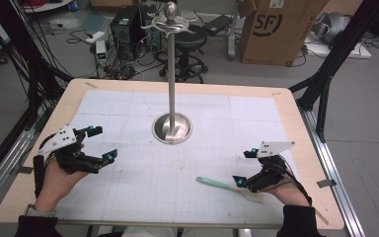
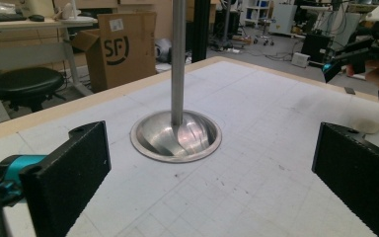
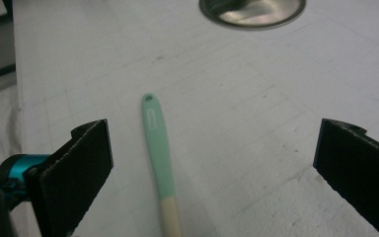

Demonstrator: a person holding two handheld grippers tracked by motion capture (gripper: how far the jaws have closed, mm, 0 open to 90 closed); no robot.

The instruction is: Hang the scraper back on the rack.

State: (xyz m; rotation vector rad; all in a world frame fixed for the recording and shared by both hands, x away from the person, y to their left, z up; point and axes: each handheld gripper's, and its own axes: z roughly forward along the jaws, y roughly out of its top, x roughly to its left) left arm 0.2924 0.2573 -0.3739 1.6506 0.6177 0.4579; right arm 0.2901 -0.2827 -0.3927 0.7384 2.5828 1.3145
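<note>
A mint-green spatula (image 1: 217, 183) with a cream head lies flat on the white gridded mat at the front right. My right gripper (image 1: 245, 167) hovers open just right of it. In the right gripper view the spatula's handle (image 3: 157, 143) lies between the wide-apart jaws of the right gripper (image 3: 216, 165), nearer the left one and touching neither. My left gripper (image 1: 103, 143) is open over the mat's left side, holding nothing. In the left gripper view this gripper (image 2: 212, 168) faces the metal stand's round base (image 2: 176, 136).
A tall metal stand (image 1: 171, 129) with hooks at its top (image 1: 170, 24) rises from the mat's middle. The mat covers a wooden table (image 1: 296, 123). Beyond the far edge are a stool (image 1: 190, 39), a cardboard box (image 1: 276, 29) and cables.
</note>
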